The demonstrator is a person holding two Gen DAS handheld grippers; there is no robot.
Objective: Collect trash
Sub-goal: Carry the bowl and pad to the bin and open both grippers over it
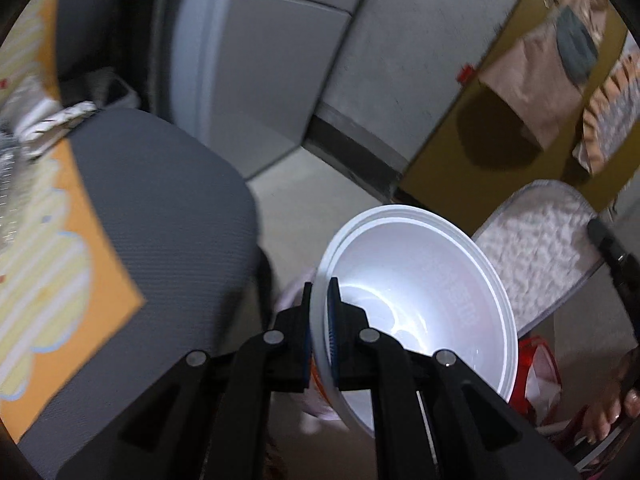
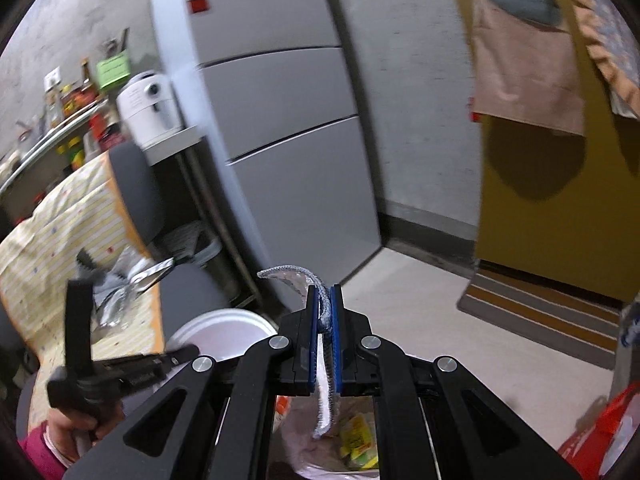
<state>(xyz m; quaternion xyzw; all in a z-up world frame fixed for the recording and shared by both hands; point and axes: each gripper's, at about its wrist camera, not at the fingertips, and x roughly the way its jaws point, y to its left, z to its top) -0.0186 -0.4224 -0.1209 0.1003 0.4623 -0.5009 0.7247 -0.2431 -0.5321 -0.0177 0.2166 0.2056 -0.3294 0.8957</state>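
My left gripper (image 1: 320, 316) is shut on the rim of a white disposable bowl (image 1: 420, 288), one pad inside the wall and one outside. The bowl hangs tilted over the floor, its mouth facing the camera and nothing in it. My right gripper (image 2: 324, 312) is shut on a strip of silvery foil wrapper (image 2: 326, 380) that sticks out above and below the pads. Under the right gripper a clear trash bag (image 2: 320, 432) holds yellow-green packets. In the right wrist view the white bowl (image 2: 224, 332) and the left gripper's black frame (image 2: 120, 372) show at lower left.
A grey office chair seat (image 1: 160, 208) lies left of the bowl beside a table with an orange and yellow cloth (image 1: 48, 264) bearing crumpled foil (image 2: 116, 280). A grey fridge (image 2: 280, 120), a mustard door (image 2: 552, 220), a striped mat (image 2: 540, 312) and a red bag (image 1: 536, 376) surround the floor.
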